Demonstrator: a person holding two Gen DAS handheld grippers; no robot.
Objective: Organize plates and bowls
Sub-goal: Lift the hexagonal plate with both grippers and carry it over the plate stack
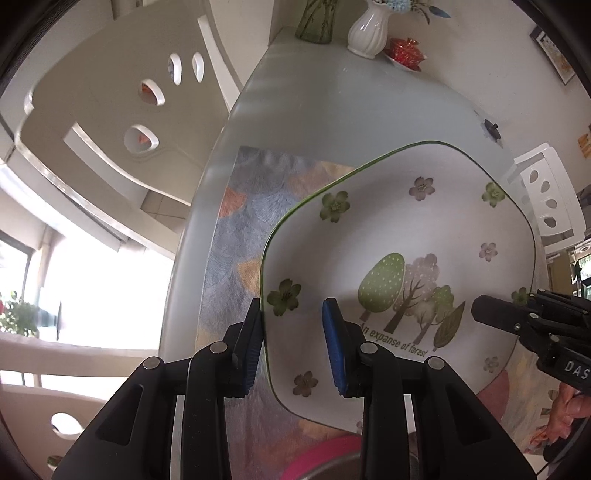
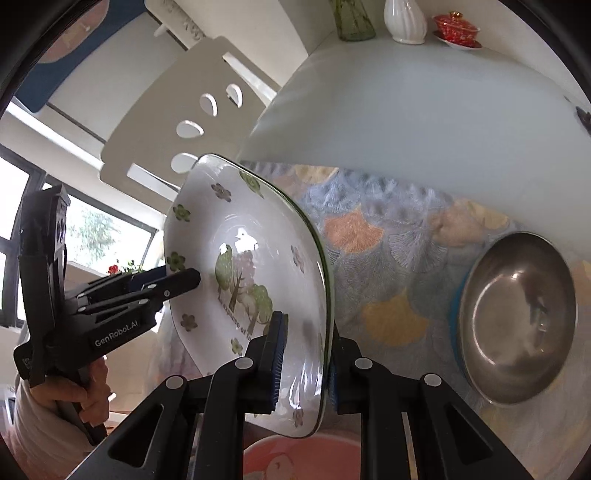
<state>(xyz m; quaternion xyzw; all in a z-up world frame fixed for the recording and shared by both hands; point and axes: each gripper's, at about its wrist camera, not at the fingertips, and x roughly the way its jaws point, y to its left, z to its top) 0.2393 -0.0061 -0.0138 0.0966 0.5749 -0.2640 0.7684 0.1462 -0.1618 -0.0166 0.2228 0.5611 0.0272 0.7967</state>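
We hold the square plate point(image 1: 424, 236) in the air above the desk point(image 1: 332, 103), one gripper on each opposite rim, and the steel bowl point(image 2: 517, 321) lies on the cloth to the right, nearer to the right gripper point(image 2: 306, 354). The right gripper is closed on the plate rim, and the left gripper point(image 1: 291, 343) also clamps the rim between its pads.

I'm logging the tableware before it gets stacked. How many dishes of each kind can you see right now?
Square floral plate, held at opposite edges by left tool and right tool: 1
Steel bowl on the placemat: 1
Pink dish, only partly visible below: 1
Red lidded cup on saucer: 1
Total: 4
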